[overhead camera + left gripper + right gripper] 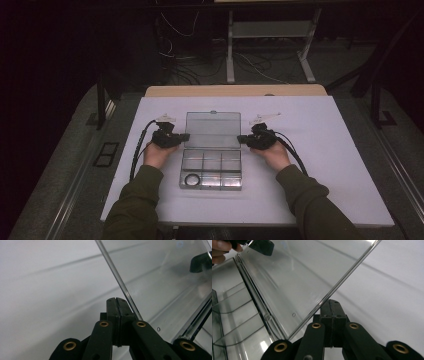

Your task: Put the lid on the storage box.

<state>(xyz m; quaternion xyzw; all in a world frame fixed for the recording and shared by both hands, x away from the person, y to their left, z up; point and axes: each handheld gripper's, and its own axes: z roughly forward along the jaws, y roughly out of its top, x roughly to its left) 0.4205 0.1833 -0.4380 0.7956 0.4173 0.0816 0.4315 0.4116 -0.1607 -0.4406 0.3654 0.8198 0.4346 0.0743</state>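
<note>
Two claws, one in each of your hands, sit at the two side edges of the open lid (212,129) of a clear plastic compartment box (211,169) on the white tabletop (320,165). Your left claw (186,136) comes in from the left and your right claw (240,138) from the right, both level with the hinge end of the lid. In the high view, each tip meets the lid's side edge.

In the left gripper view, your left claw (116,300) has its jaws pressed flat together with nothing between them, and the lid's clear edge (117,277) runs just beside the tip on its right. In the right gripper view, your right claw (331,301) is likewise fully closed on itself, empty, with the lid's edge (347,272) crossing just at its tip. Whether either tip actually presses the plastic, you cannot tell from these views.

The box lies in the middle of the tabletop, its lid swung back away from you and lying low toward the far side. The tray part nearest you is split into several compartments, and a black ring (191,179) lies in the near left one. Your forearms in dark green sleeves (135,200) rest on the near part of the tabletop on either side of the box.
</note>
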